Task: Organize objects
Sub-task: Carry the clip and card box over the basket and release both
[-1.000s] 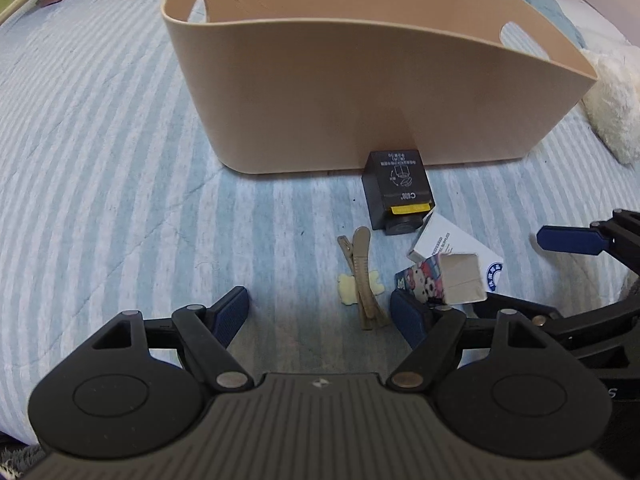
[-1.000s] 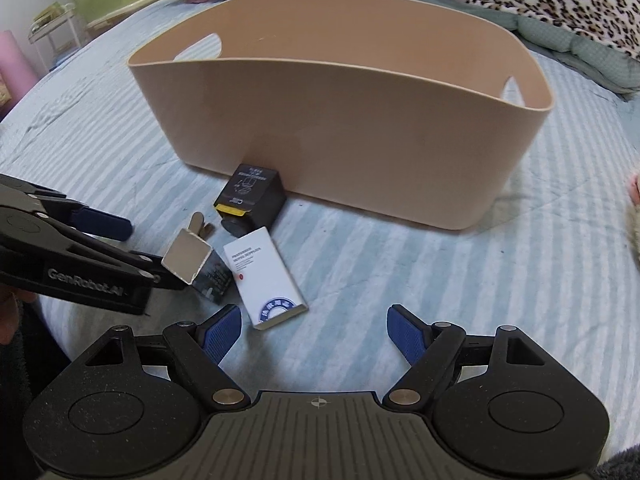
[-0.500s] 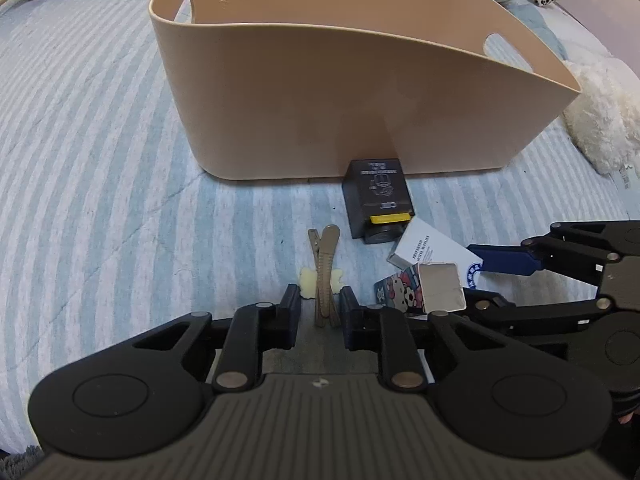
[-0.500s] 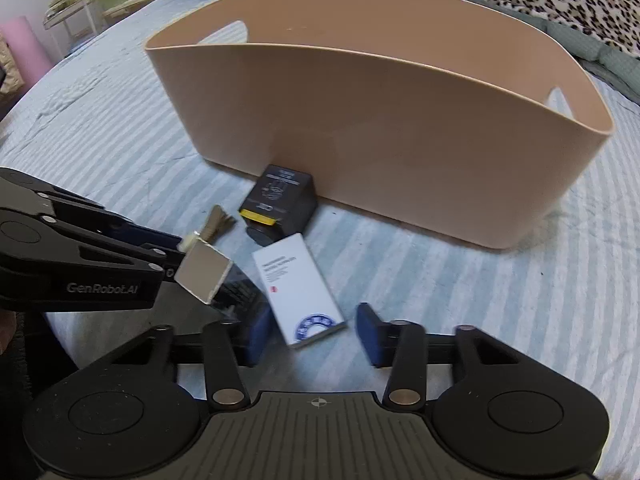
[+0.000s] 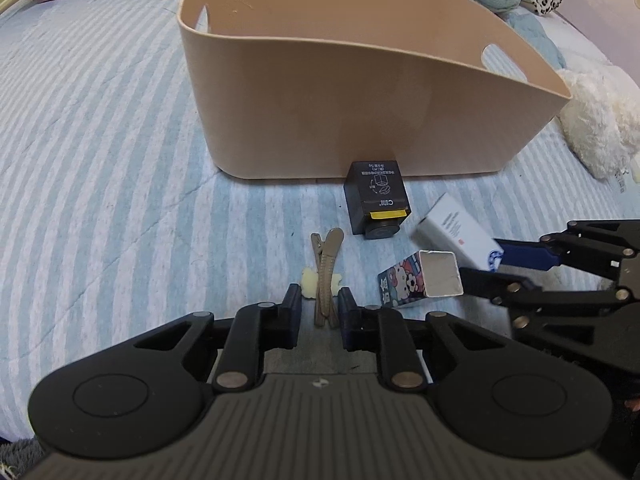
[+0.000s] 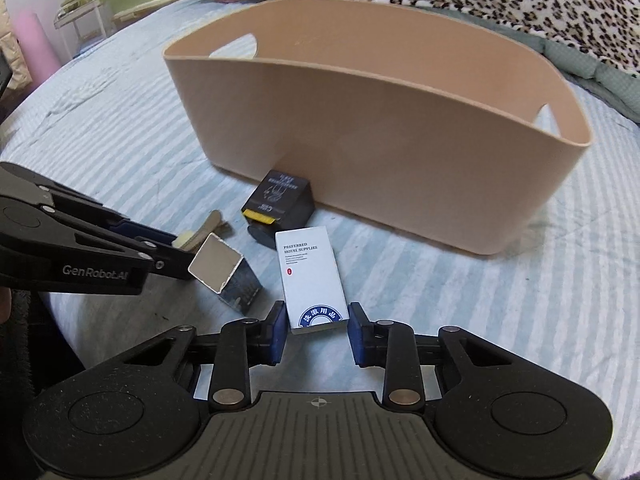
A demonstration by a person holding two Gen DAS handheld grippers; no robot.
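since a second ago, both grippers narrowed — left gripper [image 5: 319, 307] around hair clip [image 5: 326, 276], right gripper [image 6: 316, 330] around white box [image 6: 312, 280].

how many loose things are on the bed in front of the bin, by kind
boxes: 3 (black box, white hotel supplies box, cartoon-print box)
hair clips: 1 (tan hair clip)
total: 4, all outside the beige bin

Stuff you can't really make out

Your basket [image 5: 360, 120] floor is hidden behind its wall; the fluffy white thing [image 5: 600, 120] at 3 o'clock gets cut off by the edge.
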